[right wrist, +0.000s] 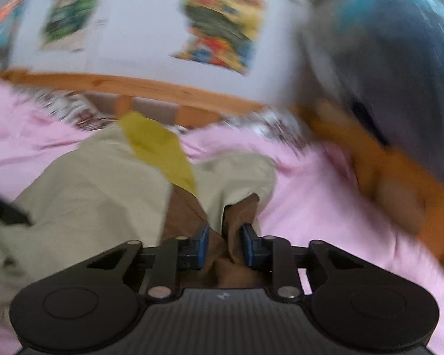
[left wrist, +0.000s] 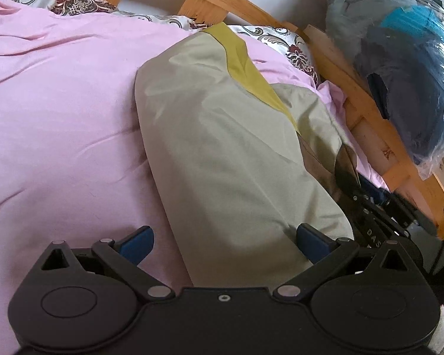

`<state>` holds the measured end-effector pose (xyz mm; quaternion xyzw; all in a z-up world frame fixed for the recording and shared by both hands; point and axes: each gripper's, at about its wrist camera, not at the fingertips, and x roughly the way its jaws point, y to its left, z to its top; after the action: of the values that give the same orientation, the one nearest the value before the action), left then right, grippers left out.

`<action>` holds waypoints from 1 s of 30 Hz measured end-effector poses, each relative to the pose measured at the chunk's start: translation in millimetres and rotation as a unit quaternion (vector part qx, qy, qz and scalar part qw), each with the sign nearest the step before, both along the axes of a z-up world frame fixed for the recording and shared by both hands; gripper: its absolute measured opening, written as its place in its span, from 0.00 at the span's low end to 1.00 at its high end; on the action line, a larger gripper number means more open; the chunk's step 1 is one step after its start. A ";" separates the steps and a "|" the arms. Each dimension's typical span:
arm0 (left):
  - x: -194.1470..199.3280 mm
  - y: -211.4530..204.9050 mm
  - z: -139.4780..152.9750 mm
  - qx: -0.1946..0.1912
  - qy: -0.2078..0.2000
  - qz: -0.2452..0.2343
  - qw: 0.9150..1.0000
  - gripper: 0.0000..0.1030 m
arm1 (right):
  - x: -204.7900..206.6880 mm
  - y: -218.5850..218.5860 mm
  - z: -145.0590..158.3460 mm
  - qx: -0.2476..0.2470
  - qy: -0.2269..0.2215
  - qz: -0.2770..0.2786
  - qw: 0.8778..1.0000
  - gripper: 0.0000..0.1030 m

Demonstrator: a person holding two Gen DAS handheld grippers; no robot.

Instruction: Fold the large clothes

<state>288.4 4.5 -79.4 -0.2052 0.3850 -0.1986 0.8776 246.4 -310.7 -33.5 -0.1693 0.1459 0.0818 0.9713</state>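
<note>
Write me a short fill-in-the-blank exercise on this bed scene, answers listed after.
1. The beige garment lies on a ____ sheet.
2. The stripe across the garment is ____.
3. The left gripper has its jaws ____.
4. Between the right gripper's blue pads sits a fold of ____ cloth.

Missing words: pink; yellow; open; brown

Between the blue pads (right wrist: 203, 244) of the right gripper (right wrist: 224, 244) sits brown cloth (right wrist: 236, 216), the lining of a pale sage-green garment (left wrist: 222, 148) with a mustard-yellow band (left wrist: 239, 59) beyond the fingertips. Under it spreads a plain pink sheet (left wrist: 59, 103). Farther ahead lie cream pillows (left wrist: 74, 3) patterned with maroon and grey scrolls, an orange-toned wooden frame (left wrist: 355, 88), and brightly coloured posters (right wrist: 222, 23).
</note>
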 end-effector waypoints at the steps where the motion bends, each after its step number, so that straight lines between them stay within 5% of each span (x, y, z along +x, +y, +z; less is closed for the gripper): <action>1: -0.2 0.4 0.1 0.000 0.000 0.000 1.000 0.99 | -3.6 6.7 0.6 -0.022 -0.010 0.012 1.000 0.25; 6: -0.3 0.1 1.2 0.003 0.002 0.002 1.000 0.99 | -4.0 12.7 2.3 -0.029 -0.011 0.019 0.999 0.25; 10: 0.6 -0.7 1.4 0.001 0.004 0.003 1.000 0.99 | 11.9 -18.4 4.5 0.070 0.048 -0.024 0.996 0.50; 17: 0.6 -0.5 2.2 0.006 0.003 -0.001 1.000 0.99 | 33.7 -68.9 -4.3 0.244 0.123 -0.046 0.961 0.72; 21: 0.5 -1.5 4.1 0.015 -0.003 -0.005 1.000 0.99 | 37.0 -69.4 -10.4 0.250 0.128 -0.035 0.959 0.83; 30: 1.0 -4.5 7.0 0.026 -0.010 -0.011 1.000 0.99 | 34.5 -64.9 -13.2 0.249 0.114 -0.036 0.961 0.86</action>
<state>289.4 0.0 -72.5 -0.1764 0.3831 -0.2003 0.8843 280.9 -375.6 -46.7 0.0934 0.2370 0.0989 0.9619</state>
